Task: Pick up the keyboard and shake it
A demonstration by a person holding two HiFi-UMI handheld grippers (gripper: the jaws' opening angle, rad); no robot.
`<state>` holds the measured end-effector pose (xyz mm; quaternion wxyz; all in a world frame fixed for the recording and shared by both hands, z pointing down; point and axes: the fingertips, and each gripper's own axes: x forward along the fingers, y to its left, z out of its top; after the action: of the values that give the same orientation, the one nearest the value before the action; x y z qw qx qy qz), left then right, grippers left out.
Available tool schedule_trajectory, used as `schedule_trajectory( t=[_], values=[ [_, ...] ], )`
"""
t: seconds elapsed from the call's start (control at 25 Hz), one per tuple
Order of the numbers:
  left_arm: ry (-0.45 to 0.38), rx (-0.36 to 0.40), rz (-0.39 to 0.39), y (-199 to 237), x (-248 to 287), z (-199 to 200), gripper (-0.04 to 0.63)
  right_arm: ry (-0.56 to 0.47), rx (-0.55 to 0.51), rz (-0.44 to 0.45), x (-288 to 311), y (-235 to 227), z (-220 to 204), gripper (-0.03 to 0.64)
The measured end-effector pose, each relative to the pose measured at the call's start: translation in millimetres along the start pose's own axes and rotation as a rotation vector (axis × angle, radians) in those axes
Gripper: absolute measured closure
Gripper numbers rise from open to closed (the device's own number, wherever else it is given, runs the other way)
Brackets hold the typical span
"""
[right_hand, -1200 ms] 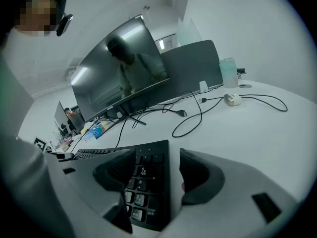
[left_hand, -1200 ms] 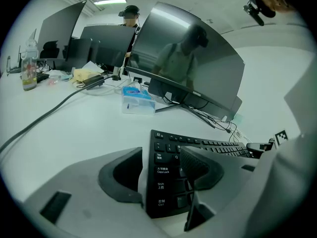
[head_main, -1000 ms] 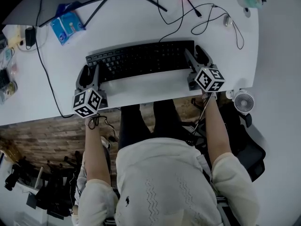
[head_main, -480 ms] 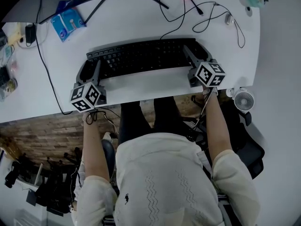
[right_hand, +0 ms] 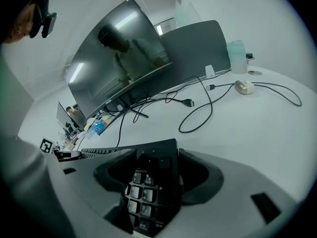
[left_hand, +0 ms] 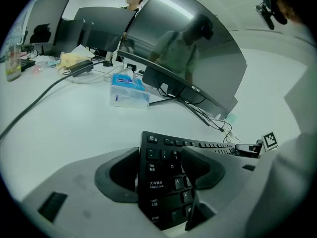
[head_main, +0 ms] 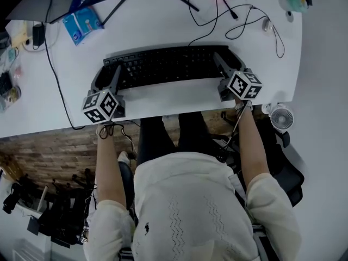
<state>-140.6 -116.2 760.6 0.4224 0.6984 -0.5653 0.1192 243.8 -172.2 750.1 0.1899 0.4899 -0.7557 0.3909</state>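
Head view: left tongs and right tongs pinch opposite ends of the keyboard.

- A white bench spans the upper part of the head view, with loose black cables trailing over its right side.
- Below its near edge lies wood-plank floor.
- A black office chair stands at the right.
- A small white fan sits by the bench's right corner.
- A wide, dark curved monitor stands at the back of the bench.
- The wall behind is pale and plain.
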Motion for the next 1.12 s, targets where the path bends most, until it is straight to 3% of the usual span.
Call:
schedule_trajectory(
  t=[0.6, 1.12],
  values=[
    [0.013, -0.005, 0.013, 2.0, 3.5, 0.4, 0.331, -0.027, -0.010, -0.047, 0.0, 0.8, -1.2, 0.345],
    [-0.059, 0.017, 0.078, 2.0, -3.8, 3.5, 0.330, -0.079, 0.006, -0.096, -4.8, 3.6, -4.2, 0.344]
  ],
)
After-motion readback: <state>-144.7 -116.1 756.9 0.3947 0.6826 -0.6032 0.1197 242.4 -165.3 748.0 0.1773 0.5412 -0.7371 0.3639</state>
